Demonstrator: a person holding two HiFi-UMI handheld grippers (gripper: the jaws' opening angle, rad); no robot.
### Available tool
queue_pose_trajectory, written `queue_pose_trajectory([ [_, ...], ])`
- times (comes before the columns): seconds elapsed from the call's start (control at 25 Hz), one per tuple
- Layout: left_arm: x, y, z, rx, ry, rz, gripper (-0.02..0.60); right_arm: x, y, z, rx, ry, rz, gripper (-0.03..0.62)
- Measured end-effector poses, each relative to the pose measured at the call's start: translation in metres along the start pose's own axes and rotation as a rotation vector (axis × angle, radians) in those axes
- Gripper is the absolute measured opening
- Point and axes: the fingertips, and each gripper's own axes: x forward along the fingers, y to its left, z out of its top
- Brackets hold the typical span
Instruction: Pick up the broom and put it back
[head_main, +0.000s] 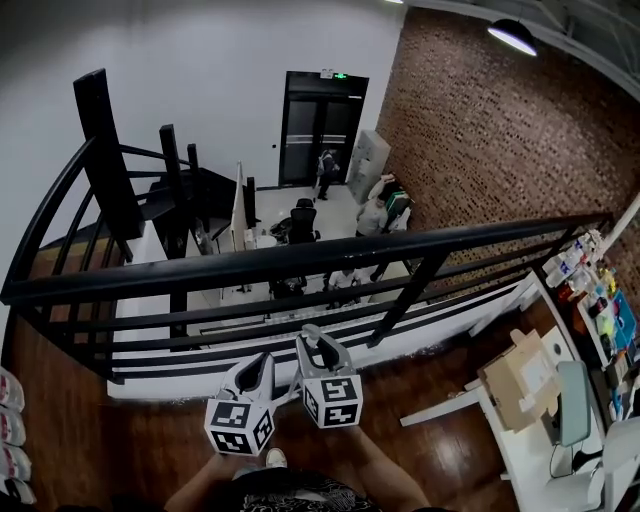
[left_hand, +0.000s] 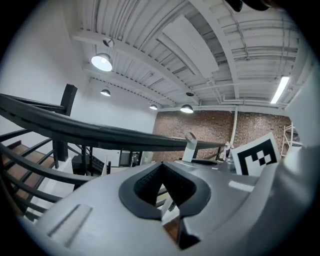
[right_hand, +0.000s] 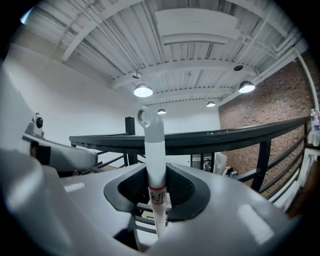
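Observation:
In the right gripper view a white broom handle (right_hand: 154, 150) with a loop at its top and a red-edged label stands upright, and my right gripper (right_hand: 156, 189) is shut on it. The head view shows this gripper (head_main: 320, 350) held in front of the black railing, with the handle's top (head_main: 311, 335) poking up above it. The broom's head is hidden. My left gripper (head_main: 258, 372) hangs just to its left. Its jaws (left_hand: 161, 176) are shut with nothing between them. The handle's top (left_hand: 190, 145) also shows to the right in the left gripper view.
A black metal railing (head_main: 300, 262) runs across in front of me, at the edge of a wooden mezzanine floor (head_main: 150, 440). Below it lies a lower floor with people. A staircase (head_main: 130, 200) descends at the left. A white desk (head_main: 520, 440) with a cardboard box (head_main: 515, 375) stands at the right.

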Motion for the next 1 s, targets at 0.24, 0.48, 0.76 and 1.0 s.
queue_pose_trajectory([
  [0.24, -0.007, -0.013, 0.0, 0.001, -0.021, 0.001, 0.005, -0.039, 0.006, 0.036, -0.022, -0.078, 0.011, 0.095],
  [0.48, -0.021, -0.028, 0.009, -0.005, -0.056, -0.002, 0.005, -0.073, 0.008, 0.064, -0.033, -0.135, 0.012, 0.095],
  [0.76, -0.029, -0.048, 0.007, 0.016, -0.058, -0.008, 0.005, -0.101, 0.008, 0.075, -0.052, -0.166, 0.008, 0.095],
  [1.0, -0.028, -0.06, 0.003, 0.015, -0.045, -0.031, 0.005, -0.116, 0.002, 0.074, -0.053, -0.169, -0.016, 0.095],
])
